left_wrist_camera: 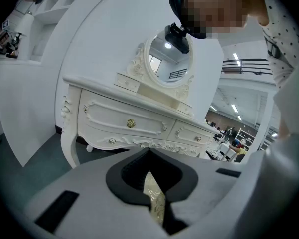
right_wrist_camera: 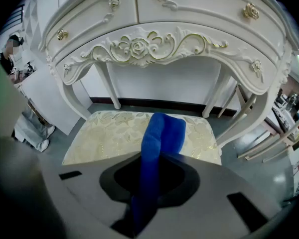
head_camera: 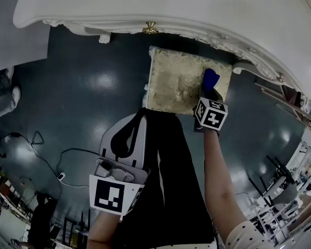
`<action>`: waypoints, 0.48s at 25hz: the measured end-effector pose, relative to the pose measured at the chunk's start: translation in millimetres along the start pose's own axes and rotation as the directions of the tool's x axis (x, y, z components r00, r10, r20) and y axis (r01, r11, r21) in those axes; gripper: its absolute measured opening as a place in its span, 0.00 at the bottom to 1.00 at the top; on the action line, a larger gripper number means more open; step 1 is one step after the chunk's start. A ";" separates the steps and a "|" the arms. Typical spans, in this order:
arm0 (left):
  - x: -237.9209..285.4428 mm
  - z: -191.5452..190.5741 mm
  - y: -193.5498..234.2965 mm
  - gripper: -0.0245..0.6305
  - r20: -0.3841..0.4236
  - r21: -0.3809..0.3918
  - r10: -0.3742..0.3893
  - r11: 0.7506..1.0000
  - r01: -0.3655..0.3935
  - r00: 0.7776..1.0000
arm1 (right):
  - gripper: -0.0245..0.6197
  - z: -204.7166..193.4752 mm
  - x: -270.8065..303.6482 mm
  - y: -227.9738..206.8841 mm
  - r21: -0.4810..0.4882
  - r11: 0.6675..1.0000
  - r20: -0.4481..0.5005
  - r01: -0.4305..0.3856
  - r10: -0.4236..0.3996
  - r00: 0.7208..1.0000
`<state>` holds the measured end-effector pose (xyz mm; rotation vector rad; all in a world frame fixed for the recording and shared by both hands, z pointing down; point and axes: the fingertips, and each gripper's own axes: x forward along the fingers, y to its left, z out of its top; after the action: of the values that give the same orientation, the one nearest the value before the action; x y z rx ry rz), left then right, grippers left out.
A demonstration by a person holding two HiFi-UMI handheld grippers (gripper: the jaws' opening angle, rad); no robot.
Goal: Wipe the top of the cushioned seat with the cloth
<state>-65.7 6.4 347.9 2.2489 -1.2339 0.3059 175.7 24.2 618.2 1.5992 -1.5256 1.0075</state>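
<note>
Dark floor (head_camera: 78, 87) carries a white dresser (head_camera: 171, 9), and the seat (head_camera: 171, 87) stands half under it. The right gripper (head_camera: 211, 95) is pinching the cloth (right_wrist_camera: 162, 133) over the seat, near its right edge. This is probably so that the free end can be dragged across the top. The cloth's long axis runs along the jaws and points away from the person, toward the dresser, with its tip drooping to the far edge. I cannot tell whether it presses on the seat. The left gripper (left_wrist_camera: 149, 156) is pressed together on nothing and held back at the near edge, which I think keeps it out of the way.
</note>
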 end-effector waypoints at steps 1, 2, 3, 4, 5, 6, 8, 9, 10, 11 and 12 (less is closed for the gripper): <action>0.0 0.0 0.1 0.05 0.001 0.000 -0.001 1.000 0.001 1.000 | 0.14 0.2 0.2 2.1 -0.001 1.000 0.000 -0.001 0.001 1.000; 0.2 1.2 0.3 0.05 0.008 0.000 -0.001 1.000 0.001 1.000 | 0.14 0.5 0.3 4.0 -0.001 1.000 0.000 -0.002 0.002 1.000; 0.3 3.0 0.5 0.05 0.018 0.001 -0.001 1.000 0.001 1.000 | 0.14 0.8 0.2 5.4 -0.001 1.000 0.001 -0.002 0.002 1.000; 0.4 4.2 0.7 0.05 0.023 0.000 -0.001 1.000 0.001 1.000 | 0.14 1.1 0.0 6.7 0.000 1.000 0.001 -0.002 0.002 1.000; 0.2 4.2 0.8 0.05 0.020 -0.001 -0.002 1.000 0.002 1.000 | 0.14 1.4 -0.1 7.9 0.000 1.000 0.002 -0.002 0.002 1.000; 0.1 3.5 0.9 0.05 0.014 -0.002 -0.003 1.000 0.003 1.000 | 0.14 1.6 -0.1 9.2 0.000 1.000 0.002 -0.004 0.004 1.000; 0.1 2.7 1.7 0.05 0.009 -0.003 -0.005 1.000 0.005 1.000 | 0.14 2.2 0.7 12.6 -0.004 1.000 0.001 -0.009 0.009 1.000; 0.0 2.8 2.1 0.05 0.011 -0.003 -0.005 1.000 0.005 1.000 | 0.14 2.4 1.0 14.7 -0.008 1.000 0.001 -0.012 0.012 1.000; -0.4 3.2 2.5 0.05 0.014 -0.003 -0.005 1.000 0.005 1.000 | 0.14 2.6 1.1 17.0 -0.011 1.000 0.000 -0.017 0.017 1.000; -1.0 4.0 3.0 0.05 0.019 -0.004 -0.004 1.000 0.004 1.000 | 0.14 2.9 1.0 19.3 -0.015 1.000 0.000 -0.021 0.021 1.000; -1.7 4.8 3.6 0.05 0.023 -0.004 -0.004 1.000 0.004 1.000 | 0.14 3.1 0.8 21.7 -0.019 0.999 0.000 -0.026 0.026 1.000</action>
<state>-70.0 3.4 344.5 2.2573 -1.2409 0.2764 154.2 19.6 616.9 1.5706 -1.5553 1.0037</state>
